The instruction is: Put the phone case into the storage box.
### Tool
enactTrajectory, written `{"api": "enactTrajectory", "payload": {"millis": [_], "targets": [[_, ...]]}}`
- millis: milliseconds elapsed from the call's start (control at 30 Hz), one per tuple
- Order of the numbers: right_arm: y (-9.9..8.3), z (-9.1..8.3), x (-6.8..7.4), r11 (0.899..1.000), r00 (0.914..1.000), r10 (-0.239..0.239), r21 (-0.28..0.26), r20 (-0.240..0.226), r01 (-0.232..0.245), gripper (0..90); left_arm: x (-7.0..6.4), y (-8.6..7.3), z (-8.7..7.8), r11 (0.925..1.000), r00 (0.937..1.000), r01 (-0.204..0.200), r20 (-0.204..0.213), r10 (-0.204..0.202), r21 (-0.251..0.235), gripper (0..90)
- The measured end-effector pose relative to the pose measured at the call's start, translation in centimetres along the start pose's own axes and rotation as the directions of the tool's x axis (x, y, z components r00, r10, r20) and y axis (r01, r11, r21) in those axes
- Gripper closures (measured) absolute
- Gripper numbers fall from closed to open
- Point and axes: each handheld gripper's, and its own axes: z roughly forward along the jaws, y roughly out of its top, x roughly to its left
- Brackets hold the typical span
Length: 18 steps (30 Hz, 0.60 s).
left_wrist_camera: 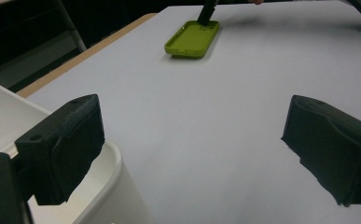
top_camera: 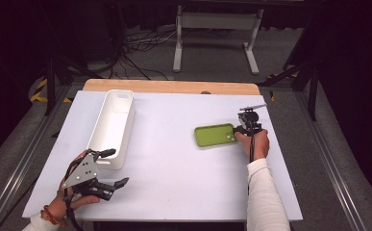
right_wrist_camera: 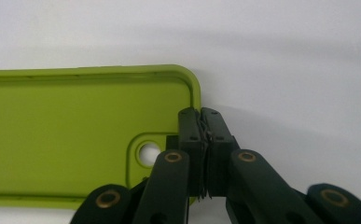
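Two grippers in play, one loaded. Going left to right: my left gripper [top_camera: 107, 169] sits low at the near-left of the worktop [top_camera: 174, 168], fingers [left_wrist_camera: 61, 149] spread wide with nothing between them, one finger just over the near end of the white bin [top_camera: 112, 126]. Bin looks empty as far as I can see into it.

Middle of the worktop is bare.

On the right, the green phone case [top_camera: 214, 135] lies open side up, well apart from the bin. My right gripper [top_camera: 236, 130] has its fingers [right_wrist_camera: 190, 140] pinched narrow on the case's end wall, beside the camera cutout. Case looks flat on the worktop, not lifted.

My read: grasp is made, that's the only step done. Lift, carry across and drop into the bin look to be left, assuming the bin is the target.
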Motion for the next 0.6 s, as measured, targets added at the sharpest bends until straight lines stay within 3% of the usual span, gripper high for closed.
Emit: {"api": "enactTrajectory", "payload": {"millis": [267,467,600], "targets": [[-0.5,-0.5,-0.1,0.997,0.9996,0.030,-0.073,0.003,-0.030,88.5,0.0,0.0,-0.2,1.0000,1.0000,0.001,-0.004,-0.001,-0.001,6.1],[-0.5,-1.5,0.3,0.988,0.9993,-0.010,-0.151,0.035,0.015,88.7,0.0,0.0,-0.2,1.0000,1.0000,0.002,-0.006,-0.002,-0.002,6.2],[-0.6,-2.2,0.8,0.969,0.9930,-0.059,-0.234,0.102,0.082,88.7,0.1,0.0,-0.2,1.0000,1.0000,0.002,-0.007,-0.002,-0.006,6.2]]}}
